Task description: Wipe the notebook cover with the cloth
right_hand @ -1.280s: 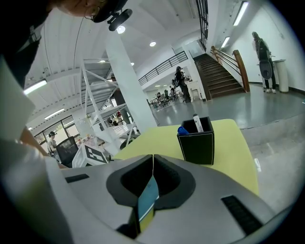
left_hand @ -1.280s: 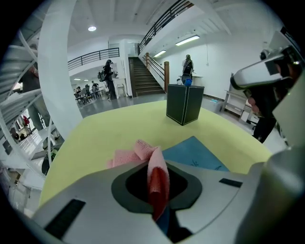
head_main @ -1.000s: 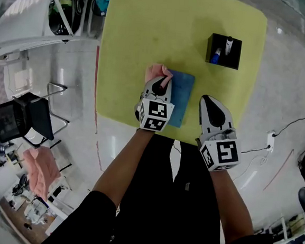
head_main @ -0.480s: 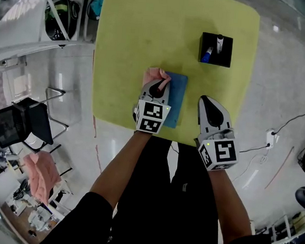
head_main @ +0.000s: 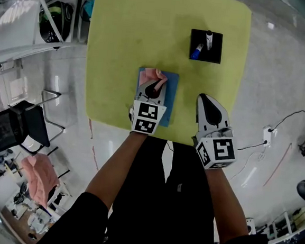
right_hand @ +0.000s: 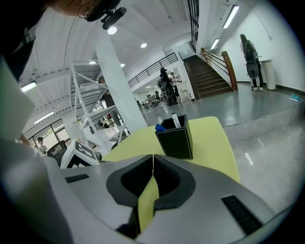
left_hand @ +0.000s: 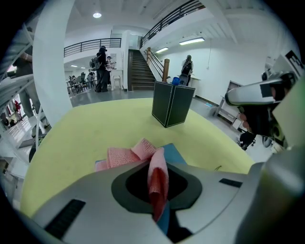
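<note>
Left gripper wiping the notebook cover, task part-way through

Left gripper is clamped on the pink cloth: one fold stands between its jaws, and the bunched remainder rests on the far left part of the blue notebook. The notebook lies flat at the near edge of the counter, about mid-width. Right gripper, jaws together on nothing, sits just beside the notebook's right edge. A black pen holder stands well apart, toward the far right corner. Judgement: wiping is under way, and the right and near areas of the cover are likely left to cover
</note>
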Demonstrator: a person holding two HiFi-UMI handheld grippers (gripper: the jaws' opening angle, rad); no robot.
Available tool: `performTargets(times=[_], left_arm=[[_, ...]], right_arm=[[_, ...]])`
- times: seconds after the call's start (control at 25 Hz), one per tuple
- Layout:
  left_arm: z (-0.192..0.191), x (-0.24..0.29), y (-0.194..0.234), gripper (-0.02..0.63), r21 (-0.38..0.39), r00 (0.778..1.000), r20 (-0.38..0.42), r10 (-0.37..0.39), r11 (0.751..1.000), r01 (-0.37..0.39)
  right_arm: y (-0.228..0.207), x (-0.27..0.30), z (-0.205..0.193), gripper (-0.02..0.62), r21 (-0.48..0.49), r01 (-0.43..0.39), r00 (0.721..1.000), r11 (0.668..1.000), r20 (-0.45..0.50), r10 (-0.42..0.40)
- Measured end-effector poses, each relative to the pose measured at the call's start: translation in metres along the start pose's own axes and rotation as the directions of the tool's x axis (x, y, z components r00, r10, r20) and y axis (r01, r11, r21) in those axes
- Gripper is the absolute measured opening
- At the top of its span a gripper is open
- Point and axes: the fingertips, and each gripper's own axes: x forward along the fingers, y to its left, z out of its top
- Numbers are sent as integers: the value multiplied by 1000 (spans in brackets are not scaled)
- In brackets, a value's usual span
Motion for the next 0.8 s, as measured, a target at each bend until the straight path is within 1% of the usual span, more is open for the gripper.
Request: performTargets(times=[0.16, 0.36, 0.6, 0.8], left_arm=[[1, 0, -5, 31, -8, 1000, -1, -17, 1000, 17], [4, 4, -19, 31, 1, 999, -1, -37, 999, 37], [4, 8, -24, 31, -36, 1000, -1, -26, 999, 26], [6, 8, -28, 31, -32, 999, 2, -34, 999, 34]], right_arm=[[-5, -5, -8, 32, 15, 21, 1000, 1000, -5, -21], [-8, -7, -9, 32, 21, 26, 1000, 999, -5, -26], [-15, -8, -9, 32, 33, 36, 999, 999, 1, -36], [-18, -9, -10, 32, 37, 40, 999, 999, 3, -41]])
